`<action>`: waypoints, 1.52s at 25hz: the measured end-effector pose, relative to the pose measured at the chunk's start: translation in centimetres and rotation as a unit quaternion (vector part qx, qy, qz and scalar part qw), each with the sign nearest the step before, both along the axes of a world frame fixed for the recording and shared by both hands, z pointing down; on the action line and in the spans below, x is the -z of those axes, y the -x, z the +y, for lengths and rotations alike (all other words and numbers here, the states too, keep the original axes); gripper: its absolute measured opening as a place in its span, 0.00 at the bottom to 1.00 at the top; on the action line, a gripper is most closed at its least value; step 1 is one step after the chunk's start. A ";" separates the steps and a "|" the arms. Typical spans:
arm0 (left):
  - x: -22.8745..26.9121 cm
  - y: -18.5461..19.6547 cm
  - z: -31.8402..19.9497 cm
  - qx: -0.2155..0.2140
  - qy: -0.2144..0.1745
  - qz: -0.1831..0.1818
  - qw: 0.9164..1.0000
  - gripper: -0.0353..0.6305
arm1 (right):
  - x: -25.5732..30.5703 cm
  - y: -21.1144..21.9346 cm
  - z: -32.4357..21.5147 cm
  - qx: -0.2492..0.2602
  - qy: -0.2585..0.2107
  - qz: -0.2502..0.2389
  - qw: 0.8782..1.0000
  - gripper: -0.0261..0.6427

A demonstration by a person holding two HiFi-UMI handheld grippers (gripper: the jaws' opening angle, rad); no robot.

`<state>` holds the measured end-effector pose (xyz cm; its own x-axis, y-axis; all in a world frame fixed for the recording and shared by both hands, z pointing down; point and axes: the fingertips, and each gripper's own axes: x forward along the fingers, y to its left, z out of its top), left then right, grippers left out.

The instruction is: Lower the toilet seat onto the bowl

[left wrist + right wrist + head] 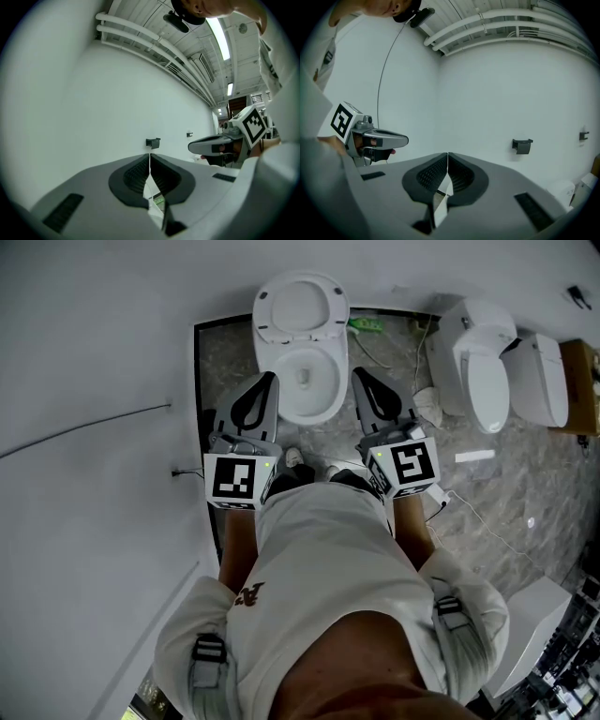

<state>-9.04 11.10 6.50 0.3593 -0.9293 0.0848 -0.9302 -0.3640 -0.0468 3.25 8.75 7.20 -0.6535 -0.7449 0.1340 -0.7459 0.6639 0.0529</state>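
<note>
The white toilet stands against the wall at the top of the head view, its seat raised upright above the open bowl. My left gripper hovers by the bowl's left side and my right gripper by its right side, neither touching it. Both are shut with nothing between the jaws, as the left gripper view and the right gripper view show. Both gripper cameras look at the white wall, so the toilet is hidden in those views.
A second white toilet and another white fixture stand to the right. A green object and cables lie behind the bowl. A white wall closes the left side. A dark bracket hangs on the wall.
</note>
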 end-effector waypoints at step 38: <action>-4.5 0.9 -14.2 -0.010 0.034 0.012 0.999 0.09 | -4.4 0.3 -13.3 -0.029 0.034 0.029 0.999 0.07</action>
<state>-9.95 -3.09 11.00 0.3811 -0.9142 0.1379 -0.9230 -0.3847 0.0004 2.97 -4.58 11.60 -0.5997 -0.7691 0.2209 -0.7800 0.6235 0.0530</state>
